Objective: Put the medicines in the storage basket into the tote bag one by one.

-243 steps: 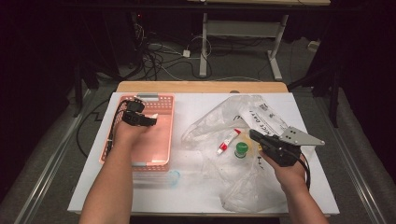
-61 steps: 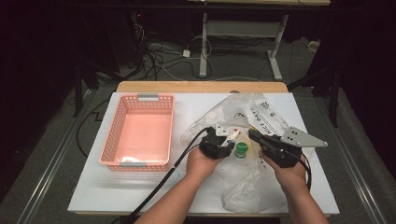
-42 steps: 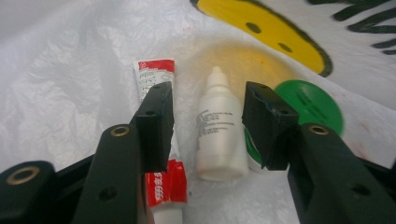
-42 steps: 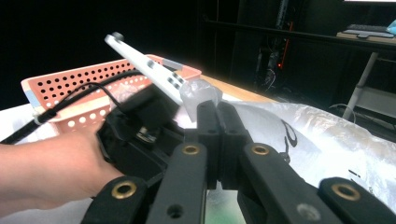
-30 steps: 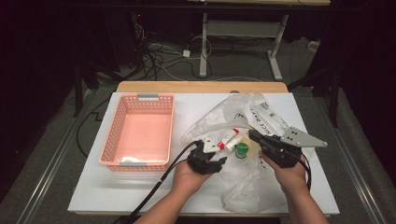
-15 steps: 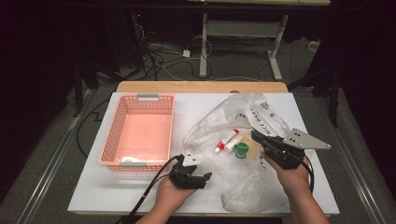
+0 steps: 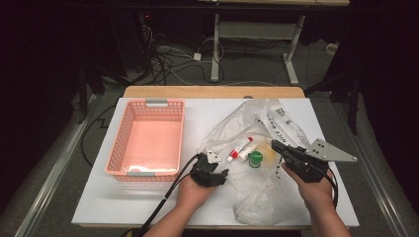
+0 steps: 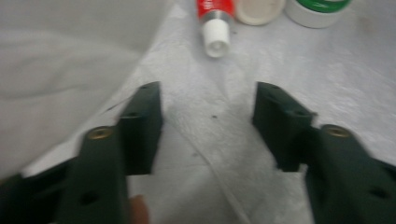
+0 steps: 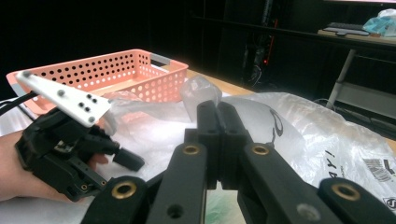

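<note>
My left gripper (image 7: 220, 170) rests low on the clear plastic bag (image 7: 257, 197), pointing at a red and white tube (image 7: 240, 148) and a green-capped bottle (image 7: 255, 159). In the left gripper view its jaws (image 8: 208, 116) stand apart over wrinkled film with nothing pinched. They have just been closing. Ahead lie the tube's white cap (image 8: 216, 39), a white lid (image 8: 259, 9) and the green cap (image 8: 317, 7). My right gripper (image 7: 275, 144) is shut (image 9: 217, 116) on a fold of the bag (image 9: 201, 91) and holds it up. The left gripper (image 9: 123, 158) also appears in the right gripper view.
A pink perforated basket (image 7: 120, 140) stands on the white table (image 7: 99, 197) to the left of the bag, and also appears (image 9: 116, 70) in the right gripper view. The left gripper's cable (image 7: 168, 192) trails toward the table's front edge. Dark floor with cables lies beyond the far edge.
The left gripper came from the basket to the bag, drew back toward the person half a second ago, and has now moved forward to the tube again. The right gripper has stayed put.
</note>
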A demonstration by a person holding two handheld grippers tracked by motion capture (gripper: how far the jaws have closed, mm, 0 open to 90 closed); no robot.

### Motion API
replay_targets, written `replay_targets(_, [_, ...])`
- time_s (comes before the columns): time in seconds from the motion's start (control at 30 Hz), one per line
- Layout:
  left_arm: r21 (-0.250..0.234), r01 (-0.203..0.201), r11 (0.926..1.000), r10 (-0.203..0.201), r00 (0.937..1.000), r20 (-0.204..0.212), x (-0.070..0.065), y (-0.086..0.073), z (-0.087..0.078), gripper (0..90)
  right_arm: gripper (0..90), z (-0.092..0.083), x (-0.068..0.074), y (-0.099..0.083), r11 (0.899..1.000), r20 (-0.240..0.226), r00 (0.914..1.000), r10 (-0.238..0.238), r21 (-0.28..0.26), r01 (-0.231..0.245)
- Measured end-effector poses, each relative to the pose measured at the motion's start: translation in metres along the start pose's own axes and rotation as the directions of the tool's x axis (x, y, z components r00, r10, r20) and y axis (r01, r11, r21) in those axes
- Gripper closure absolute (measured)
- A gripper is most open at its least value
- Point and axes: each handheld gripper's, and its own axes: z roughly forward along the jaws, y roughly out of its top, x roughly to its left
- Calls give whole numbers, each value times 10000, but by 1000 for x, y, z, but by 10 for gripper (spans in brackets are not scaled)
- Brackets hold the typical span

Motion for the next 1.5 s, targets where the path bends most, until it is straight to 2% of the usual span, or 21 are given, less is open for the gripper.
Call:
replay_targets(0.07, [-67, -380, 9993, 381, 9991, 192, -5, -1, -1, 622, 900, 0, 0, 0, 10000, 2, 10000, 32, 15, -32])
replay_targets(0.1, [-71, -441, 9990, 443, 9986, 288, -5, -1, -1, 679, 900, 1, 0, -1, 10000, -4, 10000, 28, 46, -27])
replay_targets(0.23, [-97, -703, 9975, 709, 9945, 768, -6, -2, -1, 851, 900, 3, 1, -3, 9998, -52, 10000, 22, 179, -21])
replay_targets(0.27, [-86, -760, 9971, 764, 9943, 745, -6, -2, -1, 877, 900, 3, 1, -3, 9998, -60, 10000, 29, 180, -28])
replay_targets(0.4, [-189, -410, 9990, 429, 9929, 1109, -2, -4, -2, 883, 900, 3, 3, -2, 9999, -47, 10000, -32, 138, 33])
replay_targets(0.43, [-230, -500, 9985, 523, 9922, 1130, -2, -4, -3, 883, 900, 2, 3, -2, 9999, -42, 10000, -23, 136, 24])
replay_targets(0.53, [-844, -523, 9951, 606, 9933, 983, -3, -8, -8, 885, 900, 2, 3, -3, 9998, -46, 10000, -44, 168, 44])
replay_targets(0.57, [-1098, -376, 9932, 481, 9944, 946, -3, -9, -10, 885, 900, 2, 4, -3, 9998, -45, 10000, -25, 183, 26])
replay_targets(0.63, [-1324, -483, 9900, 609, 9938, 930, -4, -10, -14, 885, 900, 2, 4, -3, 9998, -69, 10000, -15, 185, 16])
replay_targets(0.7, [-1549, -360, 9873, 517, 9938, 985, -4, -11, -16, 885, 900, 3, 4, -4, 9998, -79, 10000, -54, 195, 55])
replay_targets(0.77, [-1716, -409, 9843, 574, 9941, 918, -4, -11, -18, 885, 900, 4, 3, -4, 9998, -104, 9999, -15, 216, 17])
replay_targets(0.83, [-2015, -286, 9791, 507, 9931, 1053, -4, -8, -24, 885, 900, 4, 2, -5, 9998, -107, 9999, 2, 219, 0])
replay_targets(0.93, [-2510, -493, 9667, 741, 9932, 900, -7, -1, -37, 885, 900, 4, 2, -4, 9998, -99, 9999, -30, 184, 32])
replay_targets(1.07, [-3090, -492, 9498, 774, 9938, 799, -8, 4, -50, 886, 900, 2, 2, -3, 9999, -68, 10000, -51, 116, 52])
replay_targets(1.13, [-3261, -618, 9433, 879, 9939, 659, -10, 5, -53, 885, 900, 2, 3, -3, 10000, -40, 10000, -20, 78, 21])
replay_targets(1.27, [-3807, -559, 9230, 835, 9949, 563, -10, 6, -57, 885, 900, 5, 4, -4, 10000, -18, 10000, 73, -34, -74])
replay_targets(1.43, [-4373, -545, 8977, 925, 9935, 660, -10, 13, -59, 885, 900, 9, 5, -3, 9998, 132, 9998, 133, -163, -131])
replay_targets(1.5, [-4529, -520, 8901, 956, 9927, 738, -10, 16, -60, 886, 900, 11, 7, -1, 9993, 161, 9994, 298, -239, -294])
